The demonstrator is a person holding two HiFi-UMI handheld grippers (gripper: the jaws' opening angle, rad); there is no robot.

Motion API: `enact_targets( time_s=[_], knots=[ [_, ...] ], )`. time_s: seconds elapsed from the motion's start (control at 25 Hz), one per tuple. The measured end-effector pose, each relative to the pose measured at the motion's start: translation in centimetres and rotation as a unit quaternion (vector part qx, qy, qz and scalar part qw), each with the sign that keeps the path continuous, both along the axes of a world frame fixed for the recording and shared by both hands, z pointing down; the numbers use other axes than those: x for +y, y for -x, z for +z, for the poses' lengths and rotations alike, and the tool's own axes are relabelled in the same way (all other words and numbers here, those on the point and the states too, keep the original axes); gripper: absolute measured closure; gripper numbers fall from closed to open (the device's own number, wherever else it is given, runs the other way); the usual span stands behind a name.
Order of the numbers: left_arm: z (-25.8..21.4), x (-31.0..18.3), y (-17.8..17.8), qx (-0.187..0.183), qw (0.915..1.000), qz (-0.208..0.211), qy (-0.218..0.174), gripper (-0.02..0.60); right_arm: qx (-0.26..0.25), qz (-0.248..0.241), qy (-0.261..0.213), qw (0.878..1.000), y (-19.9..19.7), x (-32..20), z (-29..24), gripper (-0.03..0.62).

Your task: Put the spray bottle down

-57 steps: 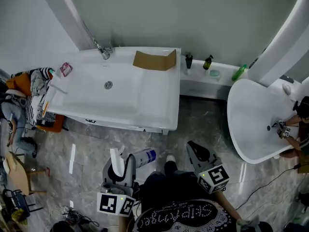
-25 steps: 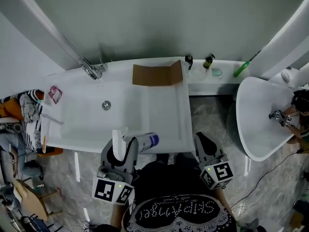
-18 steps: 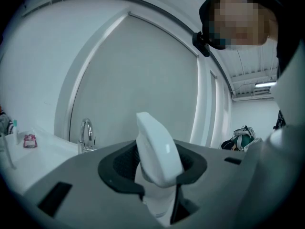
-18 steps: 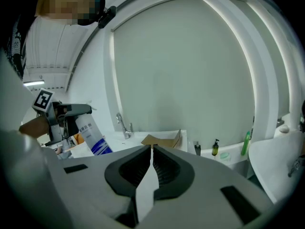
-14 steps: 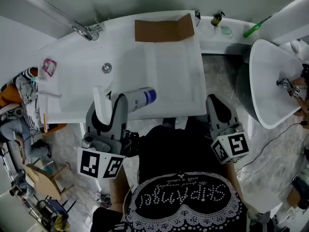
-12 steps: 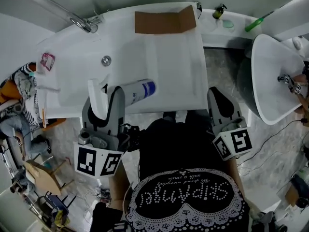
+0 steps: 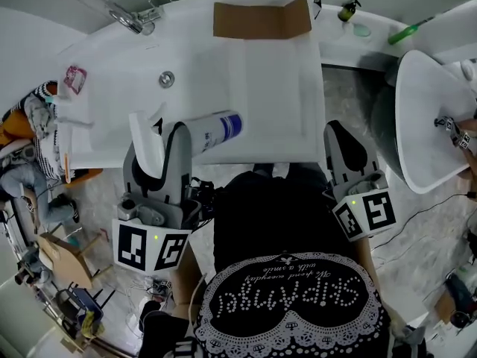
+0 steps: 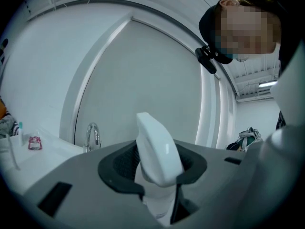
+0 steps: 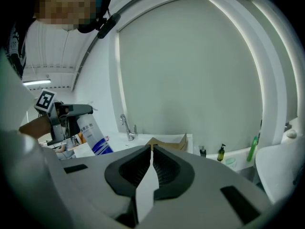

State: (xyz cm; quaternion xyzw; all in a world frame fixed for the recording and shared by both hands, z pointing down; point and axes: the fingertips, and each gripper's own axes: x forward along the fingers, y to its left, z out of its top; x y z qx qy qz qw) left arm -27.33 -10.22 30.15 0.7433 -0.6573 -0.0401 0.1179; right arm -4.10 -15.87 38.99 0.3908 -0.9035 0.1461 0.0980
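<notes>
The spray bottle (image 7: 212, 130) is white with a blue band and a white trigger head (image 8: 157, 151). It lies level, body to the right, over the near rim of the white bathtub (image 7: 261, 155). My left gripper (image 7: 160, 139) is shut on its neck; in the left gripper view the trigger head fills the space between the jaws. In the right gripper view the bottle (image 9: 93, 133) shows at the left, held up by the left gripper (image 9: 66, 113). My right gripper (image 7: 340, 131) hangs at the tub's near right corner, its jaws (image 9: 151, 154) together with nothing held.
A folded piece of cardboard (image 7: 261, 19) lies at the tub's far end, the faucet (image 7: 138, 21) at its far left. A pink item (image 7: 74, 79) sits on the left rim. Small bottles (image 7: 347, 10) stand on the ledge beside a white basin (image 7: 425, 125).
The view has closed in on the bathtub, and the left gripper has carried the bottle from above the floor to above the tub's near rim. Both grips look unchanged.
</notes>
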Motion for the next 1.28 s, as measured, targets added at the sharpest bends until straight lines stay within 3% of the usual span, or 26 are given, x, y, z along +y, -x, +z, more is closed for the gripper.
enact_targets(
  time_s=[0.32, 0.52, 0.76, 0.92, 1.08, 1.28],
  knots=[
    [-0.8, -4.0, -3.5, -0.019, 0.9984, 0.051, -0.015, 0.425, -0.008, 0.025, 0.022, 0.999, -1.9, -0.3, 1.6, 0.565],
    [-0.6, -8.7, -5.1, -0.015, 0.9977, 0.053, -0.041, 0.425, -0.007, 0.046, 0.031, 0.998, -3.2, -0.8, 2.0, 0.565],
    [3.4, -14.4, -7.3, -0.064, 0.9946, 0.081, -0.009, 0.425, 0.000, 0.081, 0.039, 0.996, -5.3, -1.7, 2.3, 0.565],
    [6.1, -16.7, -8.1, -0.071, 0.9932, 0.091, 0.014, 0.423, 0.006, 0.103, 0.041, 0.994, -6.7, -2.9, 2.2, 0.565],
    [8.5, -18.4, -8.9, -0.087, 0.9909, 0.096, 0.037, 0.423, 0.012, 0.108, 0.044, 0.993, -7.2, -4.0, 2.2, 0.565],
    [10.9, -19.6, -10.4, -0.139, 0.9832, 0.109, 0.045, 0.423, 0.016, 0.101, 0.052, 0.993, -6.8, -4.8, 2.6, 0.565]
  ],
)
